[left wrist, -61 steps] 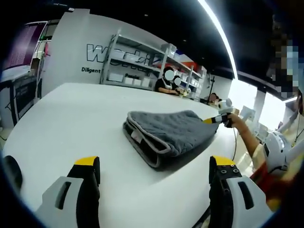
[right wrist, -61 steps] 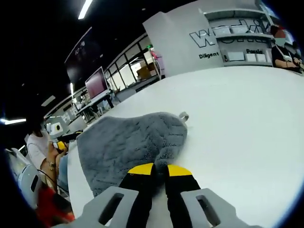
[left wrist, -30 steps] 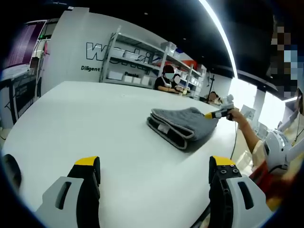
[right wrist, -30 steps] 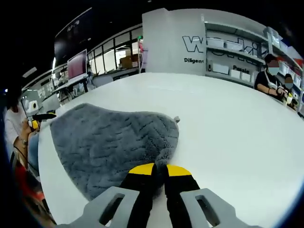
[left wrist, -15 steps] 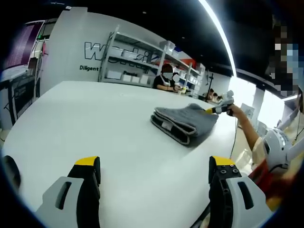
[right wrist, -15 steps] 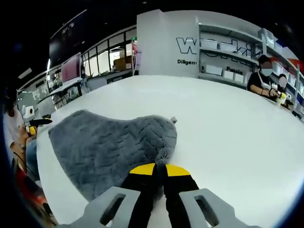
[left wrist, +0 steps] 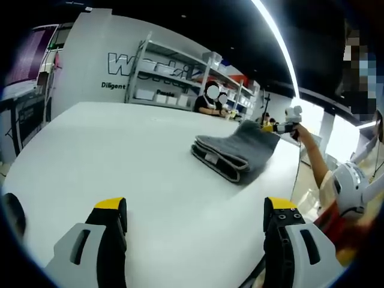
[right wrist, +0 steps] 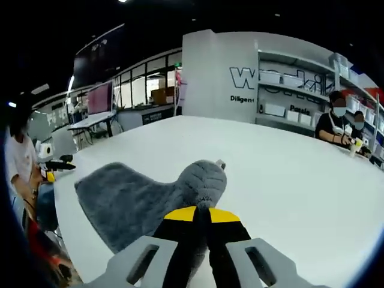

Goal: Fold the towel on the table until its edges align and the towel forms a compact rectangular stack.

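Observation:
A grey towel (left wrist: 231, 151) lies folded in layers on the white table (left wrist: 120, 156), far ahead of my left gripper (left wrist: 195, 207). That gripper hovers low over the near table, open, nothing between its jaws. My right gripper (left wrist: 281, 127) comes in from the right and holds the towel's far corner raised off the table. In the right gripper view the right gripper (right wrist: 201, 215) is shut on that grey towel (right wrist: 132, 201), whose pinched corner humps up while the remainder spreads flat to the left. The left gripper (right wrist: 57, 164) shows small at the far left.
The round table edge (left wrist: 294, 180) runs close to the towel on the person's side. A forearm (left wrist: 312, 159) reaches along it. Two seated people (right wrist: 339, 123) work at the table's far side, before shelves with boxes (left wrist: 174, 78). Desks with monitors (right wrist: 99, 102) stand beyond.
The towel slid away from my left gripper, dragged by the right one. Since half a second ago, the right gripper has lifted the pinched corner higher off the table. The left gripper stayed put.

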